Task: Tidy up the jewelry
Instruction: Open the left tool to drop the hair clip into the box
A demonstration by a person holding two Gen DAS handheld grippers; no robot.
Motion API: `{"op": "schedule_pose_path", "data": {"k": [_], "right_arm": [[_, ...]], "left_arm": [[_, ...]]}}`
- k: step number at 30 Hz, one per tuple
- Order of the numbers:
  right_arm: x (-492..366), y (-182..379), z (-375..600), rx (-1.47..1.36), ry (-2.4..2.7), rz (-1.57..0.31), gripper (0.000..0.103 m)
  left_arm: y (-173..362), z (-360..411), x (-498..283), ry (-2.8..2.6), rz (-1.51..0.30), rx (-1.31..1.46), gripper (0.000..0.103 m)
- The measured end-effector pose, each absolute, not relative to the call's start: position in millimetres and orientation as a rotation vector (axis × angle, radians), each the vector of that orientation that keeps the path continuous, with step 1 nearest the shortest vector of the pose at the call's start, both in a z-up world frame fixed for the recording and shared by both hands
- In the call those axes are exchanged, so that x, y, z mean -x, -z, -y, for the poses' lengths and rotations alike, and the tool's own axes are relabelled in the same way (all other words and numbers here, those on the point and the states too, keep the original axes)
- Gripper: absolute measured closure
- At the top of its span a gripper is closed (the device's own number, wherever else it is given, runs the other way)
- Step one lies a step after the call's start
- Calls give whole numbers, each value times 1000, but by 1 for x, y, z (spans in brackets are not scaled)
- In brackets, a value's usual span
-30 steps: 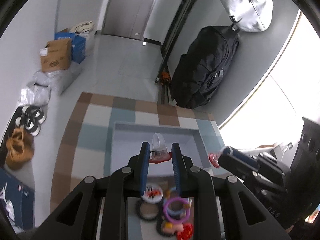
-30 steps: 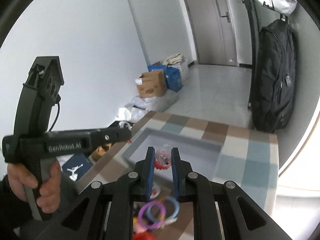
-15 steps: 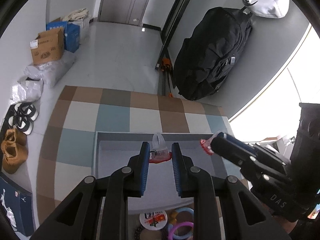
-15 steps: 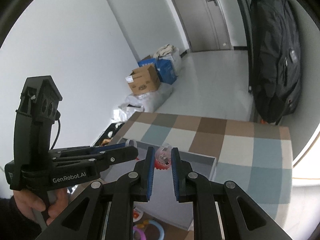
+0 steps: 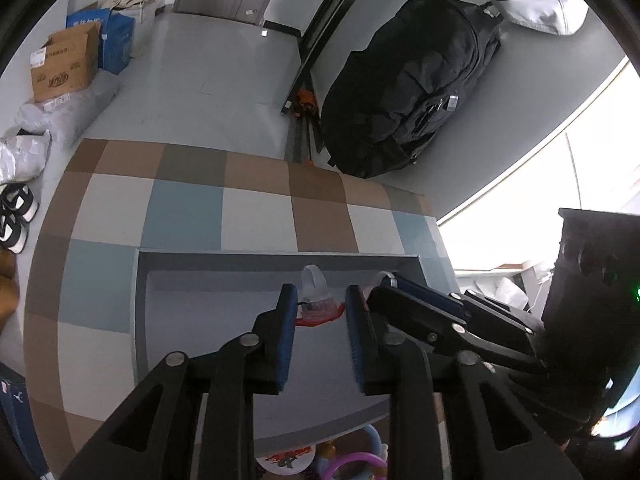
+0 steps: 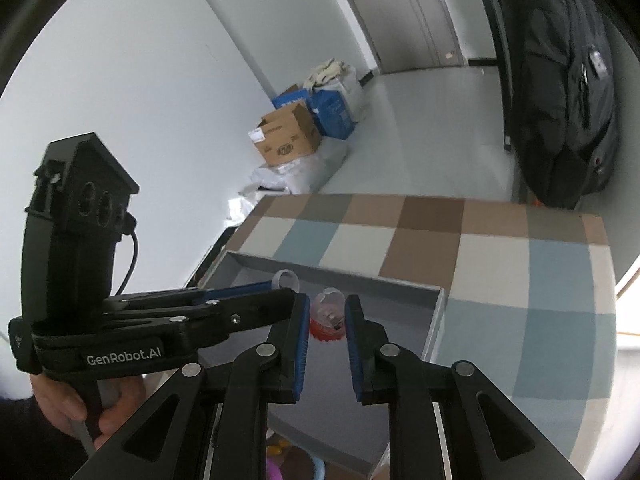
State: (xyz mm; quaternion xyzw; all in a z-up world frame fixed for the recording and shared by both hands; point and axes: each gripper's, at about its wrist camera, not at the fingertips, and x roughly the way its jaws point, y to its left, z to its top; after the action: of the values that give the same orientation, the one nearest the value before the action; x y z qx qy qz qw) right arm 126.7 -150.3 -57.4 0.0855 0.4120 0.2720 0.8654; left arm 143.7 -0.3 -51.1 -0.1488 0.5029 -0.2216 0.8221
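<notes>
The left gripper (image 5: 321,308) hung over the grey tray (image 5: 141,312), its blue pads closed on a small ring with a red frilled base and a clear loop (image 5: 316,300). That ring sat above the tray's floor, near the far wall (image 5: 280,258); bare grey floor stretched to its left as far as the tray's left wall. Just to the right, nearly touching, the right gripper (image 6: 327,320) pinched a second red-based ring with a clear dome (image 6: 329,314), also near the far wall and left of the tray's right edge (image 6: 438,320). Beyond the tray lay open checkered tabletop (image 5: 256,220). Coloured bangles (image 5: 352,464) showed at the tray's near rim.
</notes>
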Motion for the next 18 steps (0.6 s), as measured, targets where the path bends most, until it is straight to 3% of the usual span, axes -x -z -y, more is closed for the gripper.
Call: {"op": "schedule_pose_path", "data": {"k": [2,6,9,14,18], "right_arm": [[-124,54,150,-150,-553,-836,75],[-118,49,154,-122,-540,-793,48],[-114,45,160,-138,-533,-775,44],[-106,38,168,-158,-513,-739,32],[-100,34,171,-169,-502,-710,22]], "left_arm": [[50,0,-144,478,-1078,321,74],[46,-2,-141,469,-1043,336,66],[44,-3,-139,457,-1025,327,53],[35,-4,-129,459,-974,301,47],[28,-7,-119,420,-921,282,32]]}}
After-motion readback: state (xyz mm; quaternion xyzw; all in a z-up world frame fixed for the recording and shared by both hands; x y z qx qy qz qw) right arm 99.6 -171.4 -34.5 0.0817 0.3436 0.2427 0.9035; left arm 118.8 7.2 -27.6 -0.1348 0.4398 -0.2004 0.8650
